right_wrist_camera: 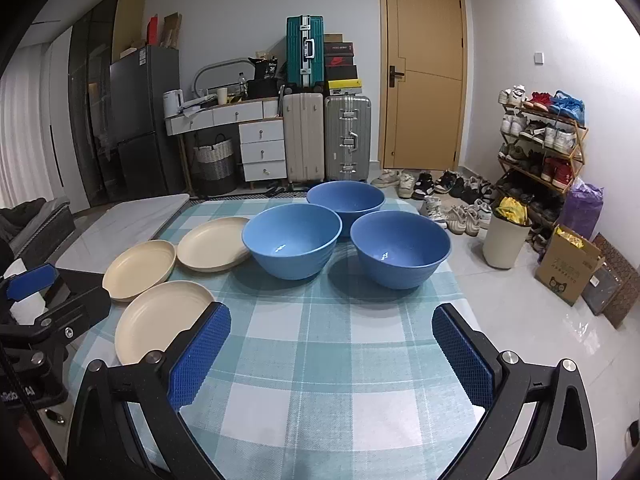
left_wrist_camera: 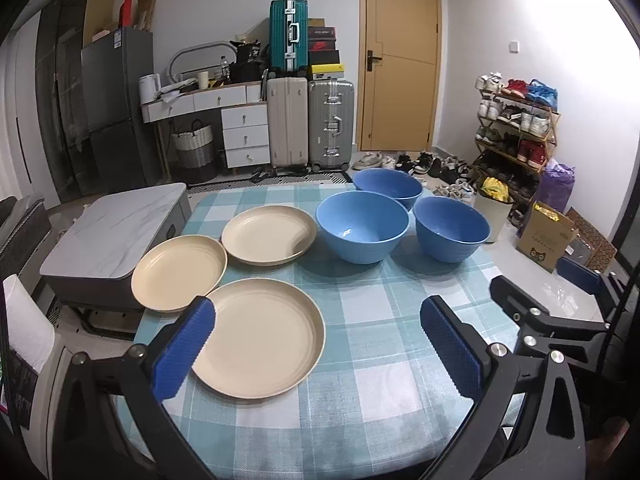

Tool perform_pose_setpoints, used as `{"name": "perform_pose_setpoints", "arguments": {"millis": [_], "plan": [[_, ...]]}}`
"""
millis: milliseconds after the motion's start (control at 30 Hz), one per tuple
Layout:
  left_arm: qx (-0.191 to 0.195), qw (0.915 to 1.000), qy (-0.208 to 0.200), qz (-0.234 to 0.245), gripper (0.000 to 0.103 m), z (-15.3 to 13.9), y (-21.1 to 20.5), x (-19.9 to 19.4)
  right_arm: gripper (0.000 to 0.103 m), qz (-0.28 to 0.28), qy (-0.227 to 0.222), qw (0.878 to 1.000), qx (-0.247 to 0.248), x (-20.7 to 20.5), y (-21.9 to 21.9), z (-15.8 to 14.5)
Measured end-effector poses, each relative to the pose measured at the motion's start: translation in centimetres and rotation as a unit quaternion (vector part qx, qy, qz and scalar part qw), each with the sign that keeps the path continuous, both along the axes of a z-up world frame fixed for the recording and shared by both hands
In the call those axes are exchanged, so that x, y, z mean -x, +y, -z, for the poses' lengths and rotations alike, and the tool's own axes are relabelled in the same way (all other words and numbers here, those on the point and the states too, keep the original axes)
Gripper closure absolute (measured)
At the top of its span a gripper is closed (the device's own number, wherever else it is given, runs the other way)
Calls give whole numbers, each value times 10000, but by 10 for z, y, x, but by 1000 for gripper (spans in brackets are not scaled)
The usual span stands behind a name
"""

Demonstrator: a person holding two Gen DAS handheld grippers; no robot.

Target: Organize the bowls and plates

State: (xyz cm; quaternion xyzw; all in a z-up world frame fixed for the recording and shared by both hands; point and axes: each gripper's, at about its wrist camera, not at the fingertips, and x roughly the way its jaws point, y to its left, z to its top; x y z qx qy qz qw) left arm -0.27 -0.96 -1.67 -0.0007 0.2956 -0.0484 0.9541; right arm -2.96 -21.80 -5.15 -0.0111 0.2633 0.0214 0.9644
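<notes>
Three beige plates lie on the checked tablecloth: a near plate, a left plate and a far plate. Three blue bowls stand to their right: a middle bowl, a right bowl and a far bowl. My left gripper is open and empty, its left finger over the near plate's edge. My right gripper is open and empty above bare cloth in front of the bowls.
A low marble-topped table stands left of the table. Beyond are suitcases, a door, a shoe rack, a bin and a cardboard box on the floor to the right.
</notes>
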Motion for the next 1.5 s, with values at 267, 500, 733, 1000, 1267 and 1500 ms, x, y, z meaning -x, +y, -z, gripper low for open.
{"name": "perform_pose_setpoints", "arguments": {"millis": [267, 500, 733, 1000, 1267, 1500], "plan": [[45, 10000, 10, -27, 0, 0, 3, 1, 0, -80, 28, 9999, -80, -2, 2, 0], [-89, 9999, 13, -57, 0, 2, 1, 2, 0, -133, -136, 9998, -91, 3, 6, -3], [-91, 9999, 18, -88, 0, 3, 2, 2, 0, -82, -71, 9998, -178, 2, 4, -1], [-74, 9999, 56, -114, 0, 6, 2, 2, 0, -50, 85, 9997, -243, -2, -2, 5], [-67, 9998, 147, -83, 0, 11, 2, -2, 0, 49, 368, 9993, 19, -11, 0, 16], [-48, 9997, 218, -118, 0, 15, 7, -7, 0, -1, 372, 9993, 40, -15, 0, 19]]}}
